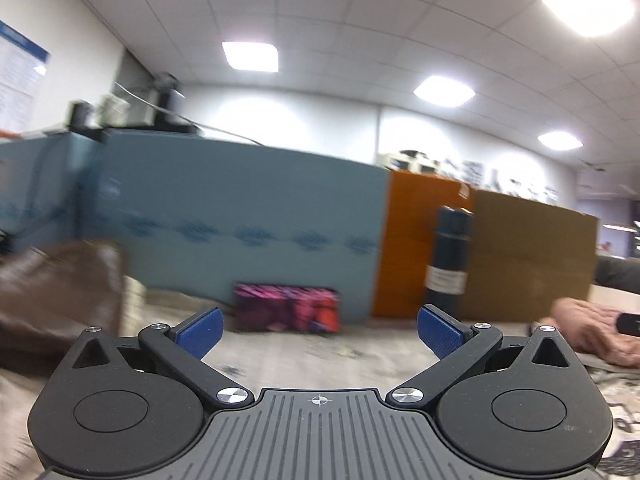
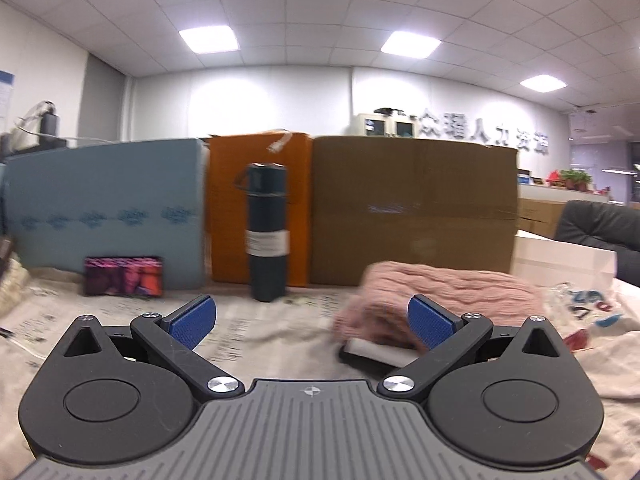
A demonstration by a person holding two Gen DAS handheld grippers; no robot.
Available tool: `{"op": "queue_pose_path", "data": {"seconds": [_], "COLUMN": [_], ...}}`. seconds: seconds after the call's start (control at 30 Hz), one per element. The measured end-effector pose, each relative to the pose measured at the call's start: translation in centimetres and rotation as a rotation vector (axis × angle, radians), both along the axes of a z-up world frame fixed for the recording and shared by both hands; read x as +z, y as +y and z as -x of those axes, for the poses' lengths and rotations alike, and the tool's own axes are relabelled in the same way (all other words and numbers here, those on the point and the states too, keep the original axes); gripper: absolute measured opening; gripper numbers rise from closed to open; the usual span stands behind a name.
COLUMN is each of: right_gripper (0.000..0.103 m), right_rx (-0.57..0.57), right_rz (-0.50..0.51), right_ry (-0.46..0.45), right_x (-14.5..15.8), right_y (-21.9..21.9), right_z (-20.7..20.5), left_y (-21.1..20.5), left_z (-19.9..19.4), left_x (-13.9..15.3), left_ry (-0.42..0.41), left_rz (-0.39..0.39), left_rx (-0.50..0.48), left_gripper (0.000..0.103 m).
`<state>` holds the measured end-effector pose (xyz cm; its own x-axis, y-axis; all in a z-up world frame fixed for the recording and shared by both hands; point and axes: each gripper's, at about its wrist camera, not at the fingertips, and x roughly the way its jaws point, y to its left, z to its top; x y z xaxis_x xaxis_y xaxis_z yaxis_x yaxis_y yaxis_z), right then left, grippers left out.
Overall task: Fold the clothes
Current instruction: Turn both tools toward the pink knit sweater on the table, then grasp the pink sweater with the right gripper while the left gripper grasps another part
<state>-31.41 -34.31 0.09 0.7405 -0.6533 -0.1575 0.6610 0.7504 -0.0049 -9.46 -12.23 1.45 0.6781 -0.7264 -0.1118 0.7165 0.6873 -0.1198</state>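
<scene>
A fuzzy pink knit garment (image 2: 448, 288) lies on printed cloth (image 2: 280, 320) before matt cardboard boxes (image 2: 412, 208).

Left black two-finger gripper (image 1: 319, 334) fingers spread wide, nothing held; right black two-finger gripper (image 2: 312, 322) same, blue-padded fingers (image 2: 191, 322) empty.

Bright ceiling panels (image 2: 208, 39) glare white, both views bend at the edges, and motion blur smears the left one.

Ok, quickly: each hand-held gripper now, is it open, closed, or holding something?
Left hand-held gripper: open, holding nothing.
Right hand-held gripper: open, holding nothing; the pink knitted garment lies ahead, ungripped.
</scene>
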Motion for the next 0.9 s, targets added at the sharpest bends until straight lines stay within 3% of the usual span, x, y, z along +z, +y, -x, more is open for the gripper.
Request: {"op": "queue_pose_path", "data": {"seconds": [0.23,0.33,0.5,0.7,0.77,0.8,0.87,0.9], "right_gripper": [0.103,0.103,0.103,0.098,0.074,0.068,0.040,0.033], "right_rx": [-0.091,-0.107,-0.087,-0.087,-0.099,-0.097,-0.093,-0.089], "right_rz": [-0.003,-0.026,-0.054,-0.099,-0.124,-0.148,-0.182,-0.195], "right_ry": [0.081,0.106,0.166,0.249,0.245,0.218,0.149,0.110], "right_x": [-0.7,-0.8,-0.9,-2.0,-2.7,-3.0,-2.8,-2.4], "right_y": [-4.5,-6.5,-10.0,-14.0,-14.8,-15.2,-15.5,-15.7], "right_z": [-0.3,-1.0,-3.6,-7.4,-7.5,-7.1,-5.7,-5.0], "left_y": [-6.2,-9.0,-12.7,-15.8,-16.8,-17.4,-19.0,-20.0], "left_z": [1.0,1.4,2.5,2.1,1.8,1.6,1.3,1.2], "left_x": [-0.7,-1.2,-1.9,-2.5,-2.6,-2.7,-2.7,-2.8], "left_ry": [0.126,0.172,0.169,0.210,0.236,0.249,0.275,0.287], "left_rz": [-0.030,-0.043,-0.063,-0.064,-0.058,-0.049,-0.034,-0.032], "left_rx": [-0.236,-0.285,-0.359,-0.391,-0.396,-0.404,-0.426,-0.437], "left_gripper": [0.103,0.103,0.103,0.103,0.103,0.103,0.103,0.103]}}
